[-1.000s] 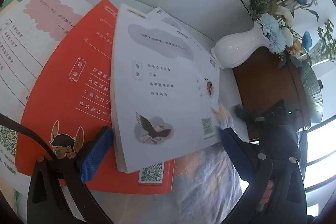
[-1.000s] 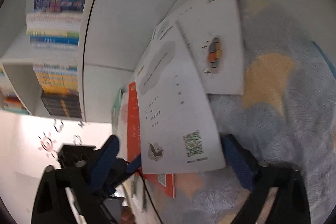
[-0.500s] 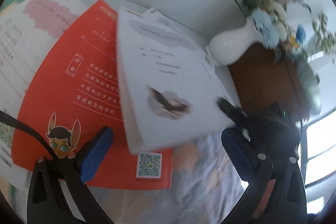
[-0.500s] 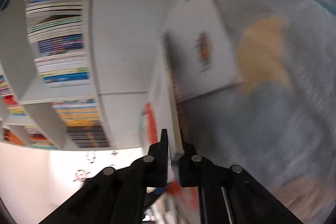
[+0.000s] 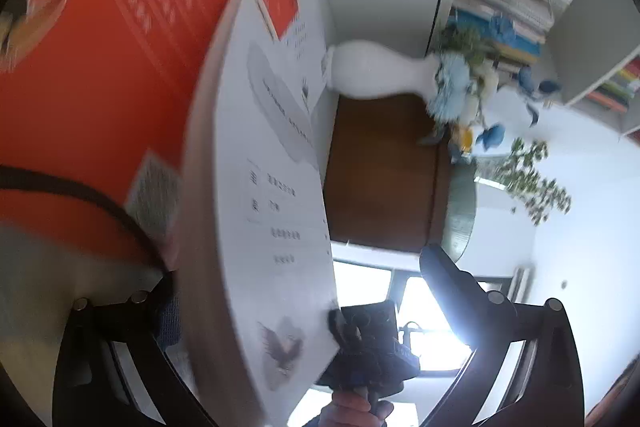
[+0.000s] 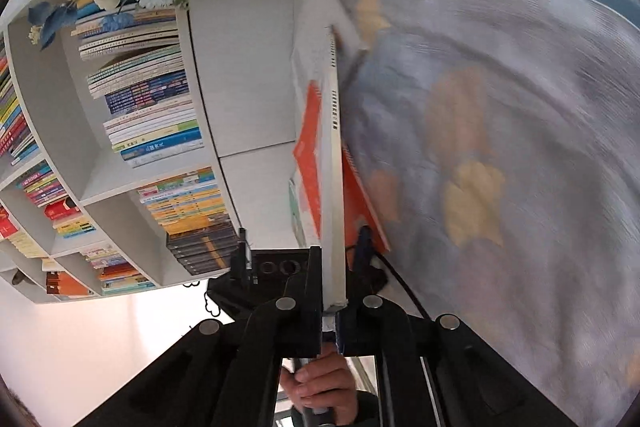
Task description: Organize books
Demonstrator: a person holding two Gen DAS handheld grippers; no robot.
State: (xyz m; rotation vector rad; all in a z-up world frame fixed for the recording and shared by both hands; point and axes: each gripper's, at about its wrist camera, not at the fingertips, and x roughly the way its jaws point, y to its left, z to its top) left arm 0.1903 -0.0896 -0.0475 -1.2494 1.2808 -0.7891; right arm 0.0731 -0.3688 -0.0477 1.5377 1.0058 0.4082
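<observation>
My right gripper (image 6: 334,279) is shut on the edge of a white book (image 6: 334,187), which I see edge-on and lifted off the bed. In the left wrist view the same white book (image 5: 260,211), with a bird picture on its cover, stands tilted up between my left gripper's (image 5: 300,287) open fingers; whether they touch it I cannot tell. An orange book (image 5: 120,47) lies behind it, also seen in the right wrist view (image 6: 310,163). The right gripper's black body (image 5: 368,343) shows at the book's lower corner.
A white vase (image 5: 372,71) with blue flowers (image 5: 456,87) stands on a brown round table (image 5: 384,179). A white bookshelf (image 6: 132,131) full of books fills the left. A patterned blue bedspread (image 6: 500,147) lies to the right. Another white book (image 6: 320,3) lies near the vase.
My right gripper has shut on the white book's edge and lifted it up from flat to tilted. Both views have swung; the left gripper has stayed open.
</observation>
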